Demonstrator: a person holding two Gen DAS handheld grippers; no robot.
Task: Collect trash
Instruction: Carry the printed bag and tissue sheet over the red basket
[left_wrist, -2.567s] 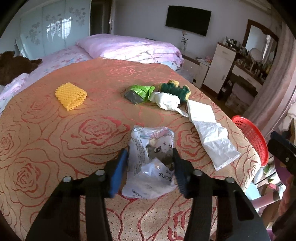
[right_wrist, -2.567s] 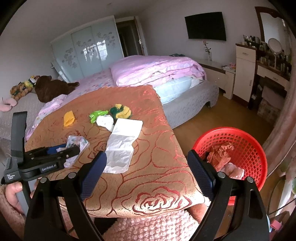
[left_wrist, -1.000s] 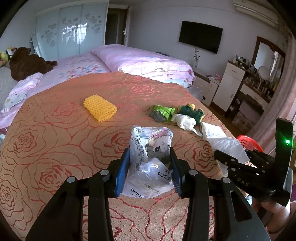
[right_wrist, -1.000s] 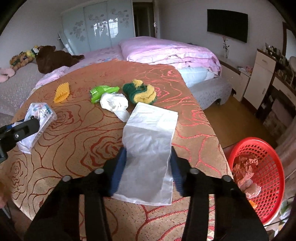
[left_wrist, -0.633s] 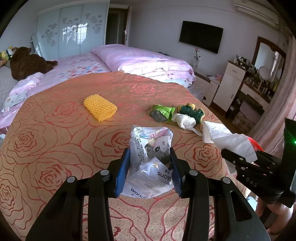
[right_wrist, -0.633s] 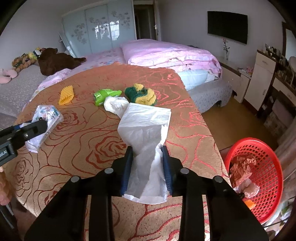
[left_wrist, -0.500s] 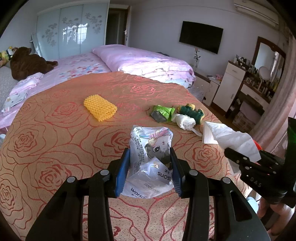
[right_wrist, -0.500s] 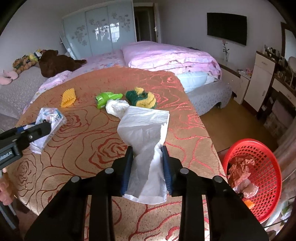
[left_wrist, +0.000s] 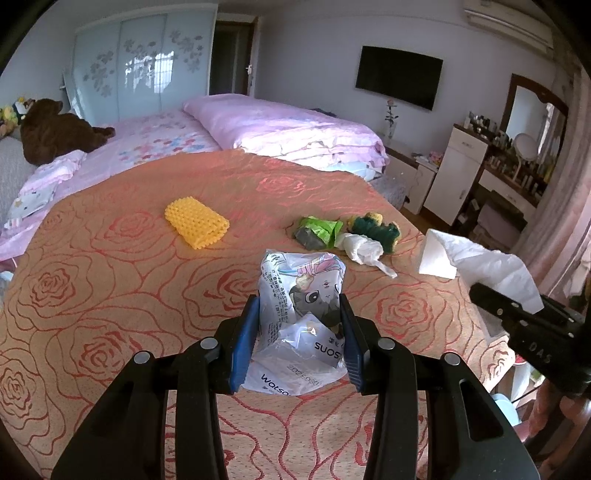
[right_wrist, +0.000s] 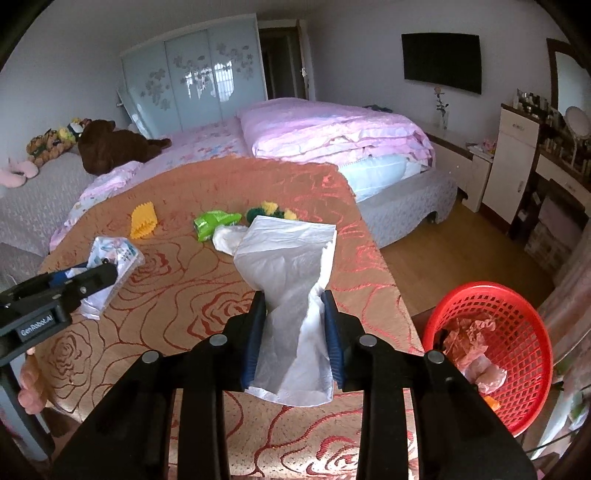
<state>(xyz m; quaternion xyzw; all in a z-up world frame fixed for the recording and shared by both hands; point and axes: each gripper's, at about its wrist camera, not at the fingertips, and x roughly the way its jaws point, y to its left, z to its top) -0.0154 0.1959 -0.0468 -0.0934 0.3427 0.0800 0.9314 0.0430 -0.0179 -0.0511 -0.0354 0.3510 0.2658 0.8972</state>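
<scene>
We are holding two pieces of trash at once over the rose-patterned orange bedspread (left_wrist: 92, 280). Our left hand-held gripper (left_wrist: 300, 338) is clenching a crumpled printed plastic wrapper (left_wrist: 301, 291), its blue pads pressing on both sides, the wrapper's lower end resting on the spread. Our right hand-held gripper (right_wrist: 293, 338) is pinching a white plastic bag (right_wrist: 291, 266), bunched narrow between the pads and fanning out wide above them, its long axis running straight ahead along the fingers.

The coming move, we judge, is turning on the red mesh basket (right_wrist: 517, 354), which is sitting on the floor off the bed's corner, down and to the right of the right gripper. That hand is clearly the nearer one. Crumpled paper is already lying in the basket. A yellow ridged pad (left_wrist: 195, 221), a green wrapper (left_wrist: 317, 230), a white wad (left_wrist: 360, 249) and a green-and-yellow scrubber (left_wrist: 375, 229) are waiting farther up the spread.
</scene>
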